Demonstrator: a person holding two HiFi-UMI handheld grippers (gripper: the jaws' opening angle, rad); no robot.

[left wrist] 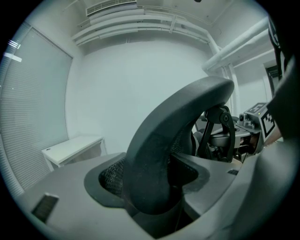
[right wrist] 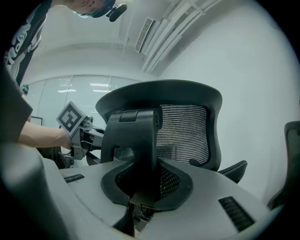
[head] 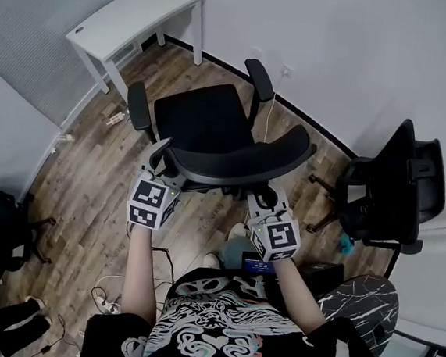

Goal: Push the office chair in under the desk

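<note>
The black office chair [head: 204, 125] stands in the middle of the wooden floor, its seat facing the white desk [head: 136, 18] at the far left, with open floor between them. Its curved mesh backrest [head: 240, 158] is turned toward me. My left gripper [head: 162, 169] is shut on the backrest's left rim [left wrist: 159, 154], which fills the gap between its jaws. My right gripper [head: 265, 199] is shut on the black support spine [right wrist: 136, 140] behind the mesh. The left gripper view shows the right gripper [left wrist: 255, 119] across the backrest, and the right gripper view shows the left gripper [right wrist: 75, 124].
A second black chair [head: 394, 190] stands against the right wall. Another dark chair [head: 2, 231] stands at the left edge. Cables and a power strip [head: 106, 296] lie on the floor by my feet. A dark marbled surface [head: 361, 293] is at my right.
</note>
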